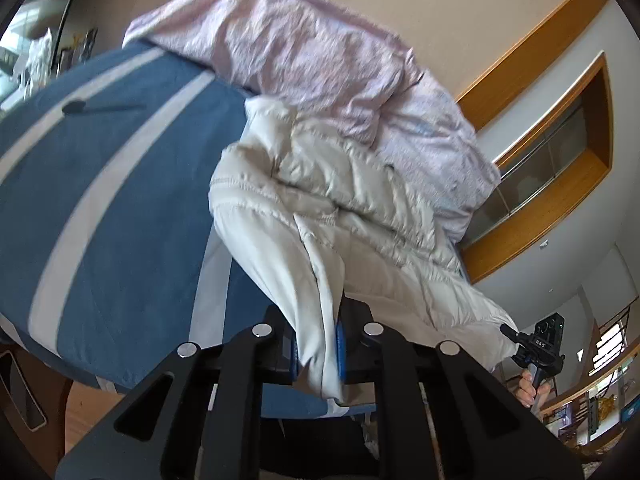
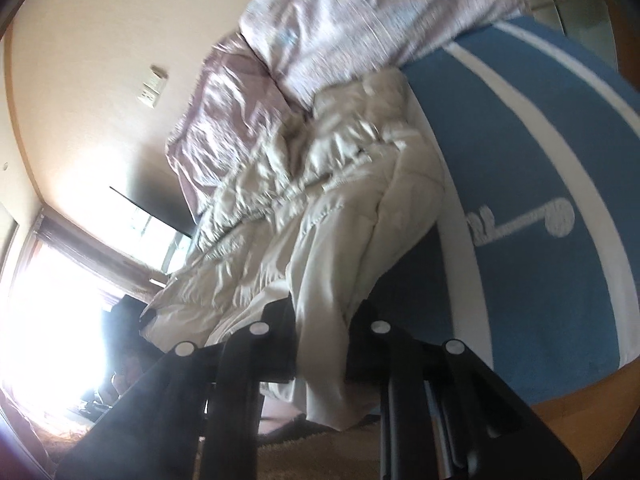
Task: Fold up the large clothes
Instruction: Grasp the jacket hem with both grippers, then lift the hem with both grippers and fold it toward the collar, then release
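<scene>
- Left gripper (image 1: 318,346) pinches the jacket (image 1: 320,200) edge; right gripper (image 2: 320,344) pinches the opposite edge.
- The jacket lies crumpled across the bed (image 1: 112,184); no fold shows yet, so folding seems barely begun.

Between the jaws of the left gripper (image 1: 316,354) there is no free room: an edge of the cream quilted jacket (image 1: 340,208) fills the gap. Just ahead of these jaws, the jacket's bulk blocks the way. Left of them, the blue striped bed cover (image 1: 100,184) is flat and bare. Further ahead, the crumpled pink blanket (image 1: 304,52) forms a barrier.

The gap of the right gripper (image 2: 320,336) is also filled with jacket cloth (image 2: 320,208). Right of those jaws, the bed cover (image 2: 520,200) is open; ahead lies the blanket (image 2: 340,20).
</scene>
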Tool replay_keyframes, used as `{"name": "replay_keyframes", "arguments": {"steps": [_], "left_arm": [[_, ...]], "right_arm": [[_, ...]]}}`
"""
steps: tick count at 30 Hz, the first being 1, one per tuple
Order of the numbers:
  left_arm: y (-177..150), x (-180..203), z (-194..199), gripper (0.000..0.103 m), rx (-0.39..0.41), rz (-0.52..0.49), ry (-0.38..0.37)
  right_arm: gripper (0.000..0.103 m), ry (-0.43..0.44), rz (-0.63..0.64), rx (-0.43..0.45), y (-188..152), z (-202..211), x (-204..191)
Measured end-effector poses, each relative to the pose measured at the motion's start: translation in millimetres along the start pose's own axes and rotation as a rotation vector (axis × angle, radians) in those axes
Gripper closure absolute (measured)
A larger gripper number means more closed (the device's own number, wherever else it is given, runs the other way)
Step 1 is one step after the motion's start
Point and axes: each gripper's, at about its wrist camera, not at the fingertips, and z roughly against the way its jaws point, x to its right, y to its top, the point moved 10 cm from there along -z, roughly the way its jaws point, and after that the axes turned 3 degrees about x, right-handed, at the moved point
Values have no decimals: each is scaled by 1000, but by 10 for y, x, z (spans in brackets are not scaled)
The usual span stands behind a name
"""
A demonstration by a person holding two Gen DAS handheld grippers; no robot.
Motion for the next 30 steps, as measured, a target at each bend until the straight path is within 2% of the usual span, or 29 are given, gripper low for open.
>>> {"name": "replay_keyframes", "arguments": {"steps": [5, 9, 18, 25, 28, 30], "left_arm": [[175, 137, 173, 92, 71, -15, -23], [434, 259, 269, 92, 129, -27, -43], [1244, 541, 94, 92, 224, -45, -53], [1942, 726, -357, 92, 260, -78, 25], [2190, 649, -673, 92, 251, -65, 75], [2325, 552, -913, 92, 239, -49, 109]], "right_arm": [[86, 51, 9, 86, 140, 179, -256], [86, 91, 21, 162, 363, 290, -431], [86, 124, -18, 328, 1221, 252, -713], [86, 55, -28, 420, 2009, -162, -819], [86, -9, -59, 426, 2284, -462, -733], [85, -88, -78, 418, 2466, -744, -623]]}}
